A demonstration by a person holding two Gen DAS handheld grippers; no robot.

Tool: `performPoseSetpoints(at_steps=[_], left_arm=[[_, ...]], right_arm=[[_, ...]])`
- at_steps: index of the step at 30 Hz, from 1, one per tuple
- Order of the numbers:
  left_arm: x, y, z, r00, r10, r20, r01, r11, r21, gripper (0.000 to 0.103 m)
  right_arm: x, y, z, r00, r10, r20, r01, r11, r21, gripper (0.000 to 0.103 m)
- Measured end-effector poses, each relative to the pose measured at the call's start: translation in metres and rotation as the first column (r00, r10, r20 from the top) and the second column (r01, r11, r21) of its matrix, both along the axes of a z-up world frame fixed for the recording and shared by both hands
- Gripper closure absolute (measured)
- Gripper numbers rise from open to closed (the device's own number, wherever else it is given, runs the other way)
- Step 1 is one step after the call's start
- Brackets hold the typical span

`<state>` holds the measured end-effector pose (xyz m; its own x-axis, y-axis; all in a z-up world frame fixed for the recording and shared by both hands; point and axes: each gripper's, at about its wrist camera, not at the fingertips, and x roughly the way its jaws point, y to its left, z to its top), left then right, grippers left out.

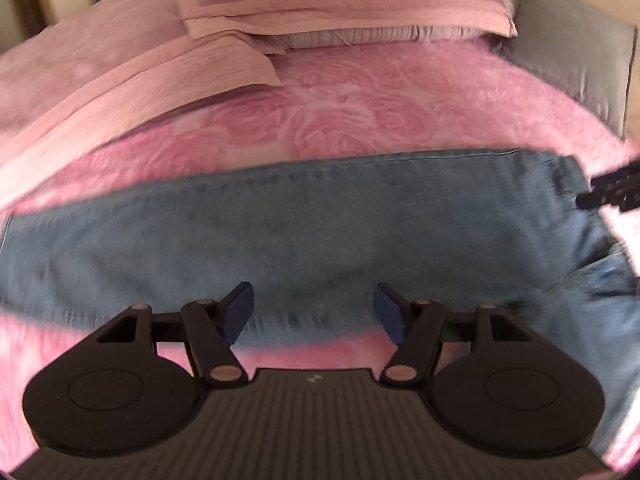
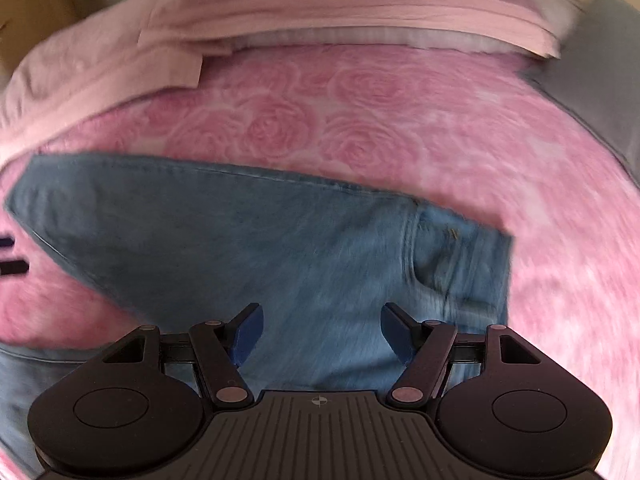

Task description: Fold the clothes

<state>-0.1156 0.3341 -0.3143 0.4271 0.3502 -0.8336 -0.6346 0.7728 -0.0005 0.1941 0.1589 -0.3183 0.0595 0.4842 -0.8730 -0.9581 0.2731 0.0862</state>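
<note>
Blue jeans (image 1: 304,232) lie flat across a bed (image 1: 360,120) covered in a pink rose-patterned blanket. In the left wrist view they stretch as a long band from 9 o'clock to 3 o'clock, with bunched denim at 4 o'clock. In the right wrist view the jeans (image 2: 256,256) fill the centre, the leg end reaching to 9 o'clock and the pocket and waistband end lying toward 3 o'clock.

The left gripper (image 1: 313,312) points down over the near edge of the jeans. Its fingers (image 1: 240,312) stand wide apart and hold nothing. The right gripper (image 2: 321,334) hangs over the denim near the pocket end. Its fingers (image 2: 248,334) are also spread wide, with nothing between them.

A pale pink pillow (image 1: 344,4) sits at 12 o'clock, a folded pink quilt (image 1: 100,76) at 10 o'clock, and a grey cushion (image 1: 572,56) at 2 o'clock. Both views are blurred.
</note>
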Motion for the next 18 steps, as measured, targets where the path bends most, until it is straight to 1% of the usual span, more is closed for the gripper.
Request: performPoseSetpoints(at_steps=[4, 7, 10, 14, 18], left_arm=[[0.028, 0.042, -0.031, 0.998, -0.063, -0.014, 0.063, 0.997, 0.049, 0.041], [0.043, 0.07, -0.044, 0.994, -0.108, -0.017, 0.109, 0.991, 0.072, 0.041], [0.054, 0.097, -0.053, 0.984, -0.174, -0.042, 0.178, 0.979, 0.1, 0.041], [0.065, 0.129, -0.065, 0.961, -0.266, -0.08, 0.273, 0.955, 0.111, 0.041], [0.065, 0.155, -0.073, 0.934, -0.341, -0.103, 0.35, 0.933, 0.087, 0.041]], right_arm=[[0.026, 0.035, -0.028, 0.993, 0.113, 0.046, -0.112, 0.994, -0.009, 0.035], [0.046, 0.06, -0.045, 0.979, 0.191, 0.076, -0.19, 0.982, -0.017, 0.035], [0.063, 0.08, -0.054, 0.963, 0.253, 0.094, -0.251, 0.968, -0.023, 0.035], [0.083, 0.101, -0.064, 0.947, 0.313, 0.077, -0.31, 0.95, -0.046, 0.035], [0.101, 0.117, -0.077, 0.927, 0.374, 0.016, -0.371, 0.923, -0.102, 0.035]])
